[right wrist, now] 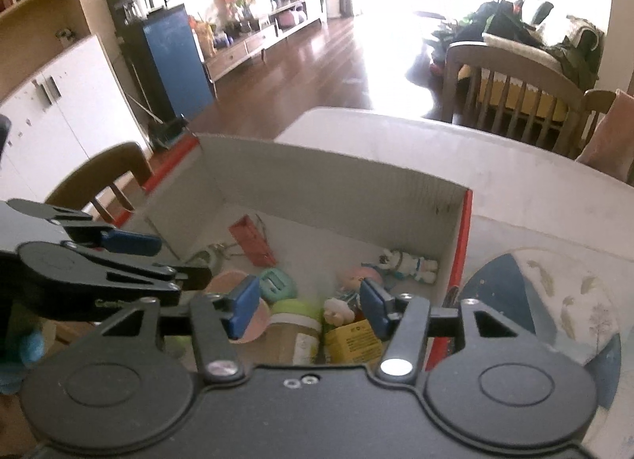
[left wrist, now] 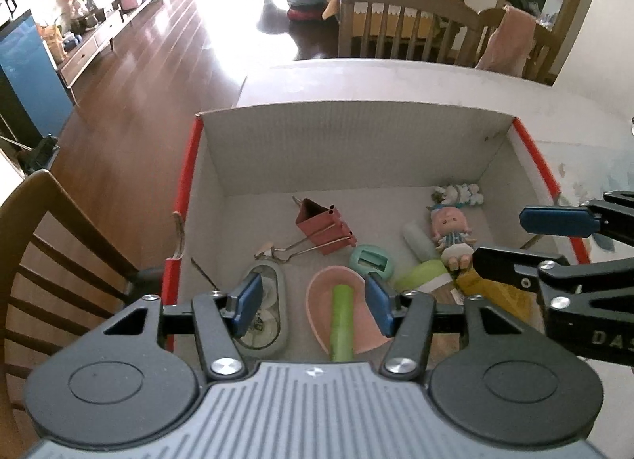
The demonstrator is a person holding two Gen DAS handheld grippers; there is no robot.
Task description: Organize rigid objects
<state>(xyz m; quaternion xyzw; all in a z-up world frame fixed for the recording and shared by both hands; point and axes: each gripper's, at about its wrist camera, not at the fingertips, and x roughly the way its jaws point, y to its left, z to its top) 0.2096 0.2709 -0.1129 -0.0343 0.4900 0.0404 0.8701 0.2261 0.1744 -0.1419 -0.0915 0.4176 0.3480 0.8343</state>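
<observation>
left gripper (left wrist: 313,306) open over pink scoop (left wrist: 337,308) | right gripper (right wrist: 309,308) open, empty, at 3 o'clock | risk: grippers collide inside crowded box (left wrist: 356,150)

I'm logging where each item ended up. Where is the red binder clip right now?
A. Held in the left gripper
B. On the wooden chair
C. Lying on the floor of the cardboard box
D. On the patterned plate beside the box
C: the red binder clip lies on the floor of the cardboard box, and the left gripper above it is open and empty.
</observation>
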